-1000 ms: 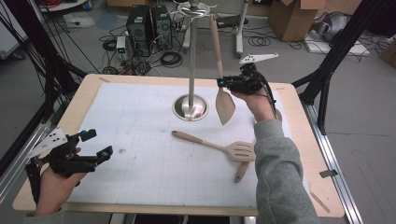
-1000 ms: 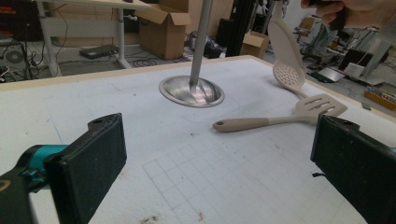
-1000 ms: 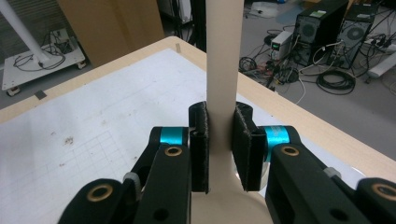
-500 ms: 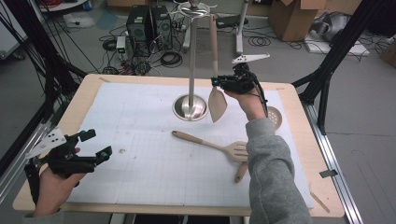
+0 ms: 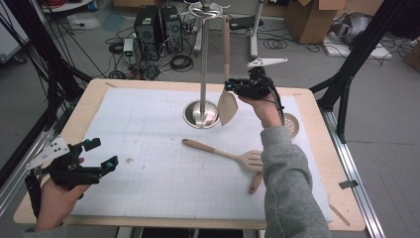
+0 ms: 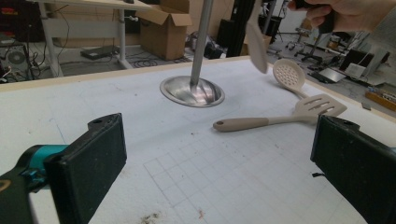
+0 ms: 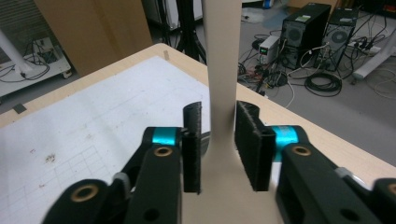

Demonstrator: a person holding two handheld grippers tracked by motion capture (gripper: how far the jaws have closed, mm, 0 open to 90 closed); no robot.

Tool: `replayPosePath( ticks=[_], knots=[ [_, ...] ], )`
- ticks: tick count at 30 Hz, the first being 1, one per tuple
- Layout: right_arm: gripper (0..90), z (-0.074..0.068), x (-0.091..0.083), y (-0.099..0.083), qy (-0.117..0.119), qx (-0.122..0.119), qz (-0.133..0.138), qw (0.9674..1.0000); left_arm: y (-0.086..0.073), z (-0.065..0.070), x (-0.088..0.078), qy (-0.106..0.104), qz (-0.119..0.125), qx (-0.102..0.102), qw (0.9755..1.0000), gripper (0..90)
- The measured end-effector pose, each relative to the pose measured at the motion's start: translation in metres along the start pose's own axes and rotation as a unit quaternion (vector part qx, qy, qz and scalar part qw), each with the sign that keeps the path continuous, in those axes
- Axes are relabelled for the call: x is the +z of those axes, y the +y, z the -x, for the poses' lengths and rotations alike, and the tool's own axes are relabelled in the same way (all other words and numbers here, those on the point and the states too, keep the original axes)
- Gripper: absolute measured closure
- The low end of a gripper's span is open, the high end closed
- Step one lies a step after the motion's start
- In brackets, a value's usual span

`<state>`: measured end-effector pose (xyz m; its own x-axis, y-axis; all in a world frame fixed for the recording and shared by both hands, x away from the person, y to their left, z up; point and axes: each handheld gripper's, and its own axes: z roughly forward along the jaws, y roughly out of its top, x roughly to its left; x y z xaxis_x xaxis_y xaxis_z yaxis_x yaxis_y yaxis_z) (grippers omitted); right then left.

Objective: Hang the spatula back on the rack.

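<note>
Black padded fingers of the right gripper stand either side of the beige spatula's neck, and they have just been opening: a gap shows on one side, so the grip looks let go or nearly so. That spatula hangs from the top of the steel rack, blade beside the pole above the round base. If the hook at the top has not caught, I judge it could slip off and drop once the fingers draw back; brushing the handle could set it swinging. Out on the counter lie a slotted turner and a perforated spoon, well clear. The left gripper waits wide open and empty near the counter's front corner.
</note>
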<state>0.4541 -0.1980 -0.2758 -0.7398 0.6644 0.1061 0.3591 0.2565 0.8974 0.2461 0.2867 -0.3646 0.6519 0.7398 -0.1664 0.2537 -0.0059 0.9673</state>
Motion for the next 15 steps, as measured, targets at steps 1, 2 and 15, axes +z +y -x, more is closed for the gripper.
replayPosePath(
  ticks=[1, 2, 15],
  knots=[
    [67.8, 0.000, -0.002, 0.000, -0.002, -0.003, 0.002, 1.0000, 0.000, 0.000, 0.000, 0.000, 0.000, 0.000, 1.0000, 3.9],
    [65.0, 0.000, -0.006, 0.001, -0.005, -0.008, 0.006, 0.9999, 0.000, 0.000, 0.000, 0.000, 0.000, 0.000, 1.0000, 3.9],
    [37.5, 0.004, -0.034, 0.002, 0.011, -0.027, 0.027, 0.9992, 0.000, 0.000, 0.002, -0.002, -0.001, 0.001, 1.0000, 3.9]
  ],
)
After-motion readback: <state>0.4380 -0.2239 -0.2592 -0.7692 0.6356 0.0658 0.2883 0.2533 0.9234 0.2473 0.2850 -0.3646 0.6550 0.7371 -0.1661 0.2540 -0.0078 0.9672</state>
